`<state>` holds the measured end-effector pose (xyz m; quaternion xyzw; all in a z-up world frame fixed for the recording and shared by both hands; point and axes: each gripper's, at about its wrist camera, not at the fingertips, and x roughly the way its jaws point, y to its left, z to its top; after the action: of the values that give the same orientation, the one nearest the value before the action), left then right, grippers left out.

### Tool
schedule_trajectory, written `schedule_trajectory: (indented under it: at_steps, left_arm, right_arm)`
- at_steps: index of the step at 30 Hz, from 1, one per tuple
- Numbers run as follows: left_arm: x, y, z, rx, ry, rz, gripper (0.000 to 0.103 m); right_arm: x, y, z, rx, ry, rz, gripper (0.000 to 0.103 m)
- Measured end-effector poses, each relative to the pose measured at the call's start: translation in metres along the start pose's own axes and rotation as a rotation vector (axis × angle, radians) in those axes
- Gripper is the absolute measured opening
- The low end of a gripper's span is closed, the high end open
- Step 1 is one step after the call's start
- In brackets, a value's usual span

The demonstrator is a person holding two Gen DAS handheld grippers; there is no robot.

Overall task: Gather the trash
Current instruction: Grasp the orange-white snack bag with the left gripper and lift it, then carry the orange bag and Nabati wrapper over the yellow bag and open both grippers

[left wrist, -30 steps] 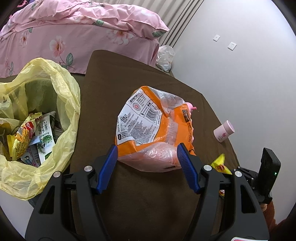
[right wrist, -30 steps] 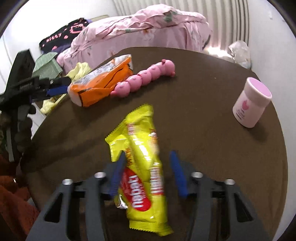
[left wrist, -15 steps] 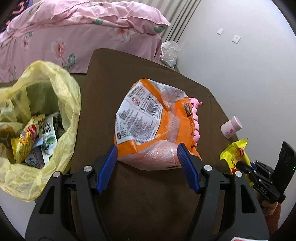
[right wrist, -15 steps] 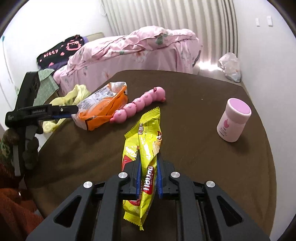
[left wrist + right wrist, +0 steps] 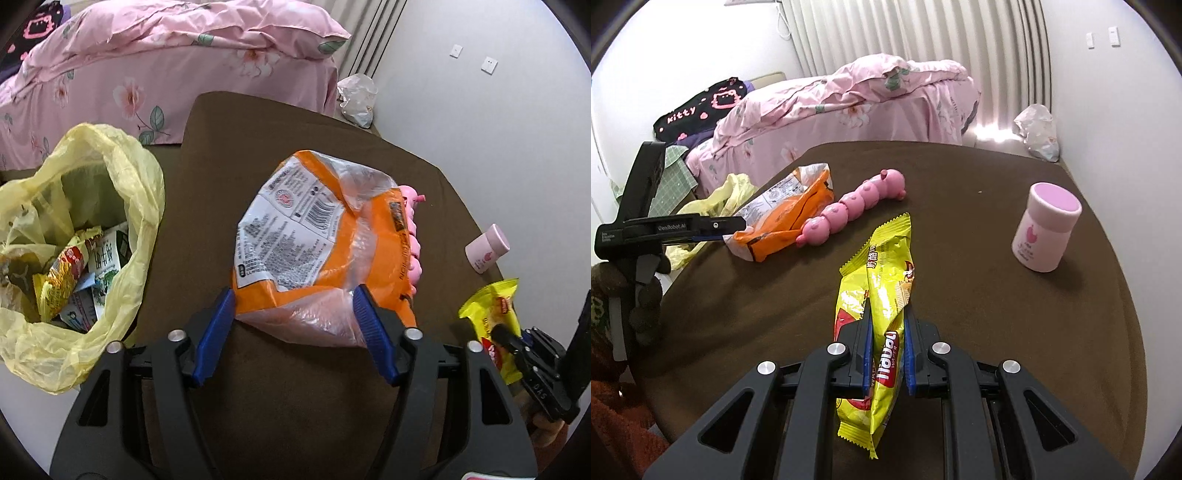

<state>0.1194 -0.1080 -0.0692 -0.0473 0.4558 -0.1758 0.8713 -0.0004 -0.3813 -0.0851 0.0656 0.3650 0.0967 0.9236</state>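
Note:
An orange-and-clear snack bag point(image 5: 314, 251) lies on the brown table point(image 5: 277, 387). My left gripper point(image 5: 293, 295) straddles its near end. The jaws are closing, and the blue pads are just reaching the bag's two edges without squeezing it. My right gripper point(image 5: 888, 325) is shut on a yellow wafer wrapper point(image 5: 886, 258), which it holds above the table. From the left wrist, that wrapper point(image 5: 491, 310) shows at the far right. A yellow trash bag point(image 5: 140, 184) hangs open at the table's left edge, with several wrappers inside.
A pink caterpillar toy point(image 5: 857, 203) lies against the orange bag's far side. At the table's right stands a pink-capped bottle point(image 5: 1047, 225). Beyond the table is a pink floral bed point(image 5: 166, 55), with a white plastic bag point(image 5: 356, 98) on the floor by the wall.
My right gripper shut on the yellow wrapper and lifted it off the table. My left gripper moved slightly onto the orange bag, and its jaws narrowed.

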Motion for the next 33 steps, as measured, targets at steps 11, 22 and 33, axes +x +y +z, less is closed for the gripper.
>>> schedule_trajectory:
  at_steps: [11,22,33]
  left_arm:
    - [-0.02,-0.016,-0.004,0.091,-0.069,0.023,0.003]
    - [-0.06,-0.015,-0.007,0.106,-0.166,-0.001,0.003]
    - [-0.086,-0.005,-0.009,0.089,-0.233,-0.014,0.003]
  right_arm:
    - [-0.021,0.004,0.003,0.001,-0.061,-0.005,0.014]
    - [-0.044,0.019,0.013,-0.048,-0.109,-0.024,0.014]
    - [-0.054,0.032,0.019,-0.087,-0.125,-0.03,0.014]
